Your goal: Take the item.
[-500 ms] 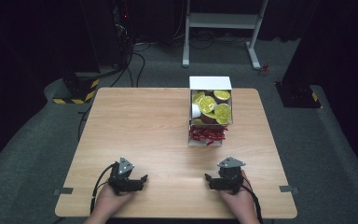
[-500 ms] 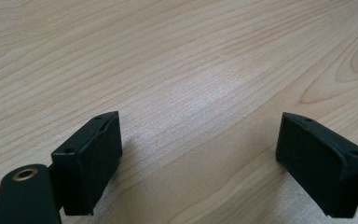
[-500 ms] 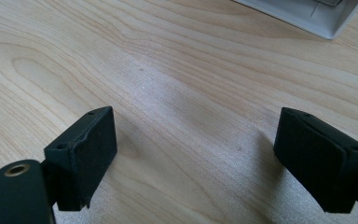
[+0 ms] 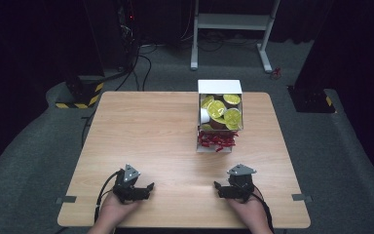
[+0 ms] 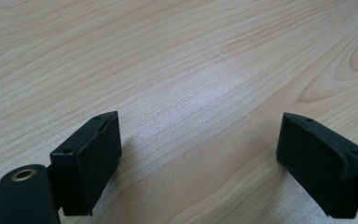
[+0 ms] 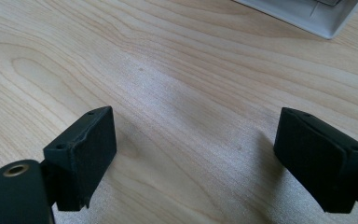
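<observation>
Box [image 4: 219, 87] of white card stands on the far right part of the desk [image 4: 146, 131], well apart from both grippers, its clear front showing round capsules [image 4: 217, 109] with glossy yellow-green foil lids heaped above a layer of crinkly red paper shreds [image 4: 217, 140]. A corner of the same white box [image 6: 307, 14] shows at the top of the right gripper view.

The left gripper [image 4: 143, 189] and the right gripper [image 4: 222, 191] rest low at the near edge of the desk, each held in a hand. In the left gripper view the two black fingers [image 5: 86, 158] stand wide apart with bare wood between them, and the right gripper's fingers [image 6: 81, 154] are spread just as wide over bare wood, so neither grips anything.

As a judgement, the main risk is the box itself: it looks light and thin-walled, so a push from one finger could slide it across the smooth desk or tip it. The capsules are rounded and slick on top, piled loosely, and a squeeze on a lid rim could make one pop free or dent the foil. Loose shreds could cling to the blocky, matte fingers and trail out.

The desk is pale wood-grain laminate with a faint sheen.
</observation>
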A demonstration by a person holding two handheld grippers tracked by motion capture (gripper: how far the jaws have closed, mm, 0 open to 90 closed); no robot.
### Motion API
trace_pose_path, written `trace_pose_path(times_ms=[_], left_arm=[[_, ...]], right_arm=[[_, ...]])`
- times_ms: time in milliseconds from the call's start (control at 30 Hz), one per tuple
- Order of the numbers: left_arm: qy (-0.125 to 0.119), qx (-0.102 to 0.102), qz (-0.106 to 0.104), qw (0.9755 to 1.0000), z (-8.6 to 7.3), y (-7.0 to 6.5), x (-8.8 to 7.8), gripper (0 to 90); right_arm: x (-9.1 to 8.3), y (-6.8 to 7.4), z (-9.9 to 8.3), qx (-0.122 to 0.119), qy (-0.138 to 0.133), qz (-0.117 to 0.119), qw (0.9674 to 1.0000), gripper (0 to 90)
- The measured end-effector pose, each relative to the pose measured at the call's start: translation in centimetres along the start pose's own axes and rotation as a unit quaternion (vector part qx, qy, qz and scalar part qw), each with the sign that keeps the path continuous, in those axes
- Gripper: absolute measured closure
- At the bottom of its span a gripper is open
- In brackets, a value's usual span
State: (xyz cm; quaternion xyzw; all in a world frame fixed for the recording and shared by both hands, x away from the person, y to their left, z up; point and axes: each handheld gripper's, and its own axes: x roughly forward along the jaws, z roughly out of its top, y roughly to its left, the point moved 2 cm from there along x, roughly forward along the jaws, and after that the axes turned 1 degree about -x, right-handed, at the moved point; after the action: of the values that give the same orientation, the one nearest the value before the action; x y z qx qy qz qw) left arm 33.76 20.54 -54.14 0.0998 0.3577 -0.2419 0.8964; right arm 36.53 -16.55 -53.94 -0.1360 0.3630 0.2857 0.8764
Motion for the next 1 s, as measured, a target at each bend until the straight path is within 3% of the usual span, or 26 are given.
trace_pose_path(times_ms=[233,300,367,467,633,767,867,1000], left_arm=[[0.003,0.002,-0.003,1.0000,0.1,-0.1,0.0,15.1],[-0.002,0.013,-0.004,0.9999,0.1,-0.2,-0.2,19.7],[-0.002,0.033,0.010,0.9994,0.3,-0.6,-0.3,22.0],[0.000,0.038,0.014,0.9992,0.4,-0.8,-0.4,24.2],[-0.005,0.036,-0.001,0.9993,0.8,-1.2,-0.7,27.4],[-0.005,0.029,-0.019,0.9994,1.4,-1.7,-0.8,28.0],[-0.009,0.039,-0.024,0.9989,1.6,-2.3,-0.9,28.2],[-0.022,0.039,-0.029,0.9986,2.4,-2.6,-1.1,29.5]], right_arm=[[0.0,0.0,0.0,0.000,0.000,0.000,1.0000,12.8],[-0.1,0.1,-0.1,0.004,0.001,0.000,1.0000,13.3],[-0.2,-0.2,0.0,0.014,-0.003,0.003,0.9999,13.7],[-0.4,-0.5,0.2,0.013,-0.007,0.003,0.9999,13.8],[-1.3,-1.2,0.0,0.008,-0.015,-0.013,0.9998,14.4],[-1.7,-1.8,-0.4,0.016,-0.013,-0.011,0.9997,14.9],[-1.9,-2.5,-0.8,0.027,-0.006,-0.017,0.9995,15.0],[-2.1,-3.3,-0.9,0.024,-0.001,-0.030,0.9993,15.0]])
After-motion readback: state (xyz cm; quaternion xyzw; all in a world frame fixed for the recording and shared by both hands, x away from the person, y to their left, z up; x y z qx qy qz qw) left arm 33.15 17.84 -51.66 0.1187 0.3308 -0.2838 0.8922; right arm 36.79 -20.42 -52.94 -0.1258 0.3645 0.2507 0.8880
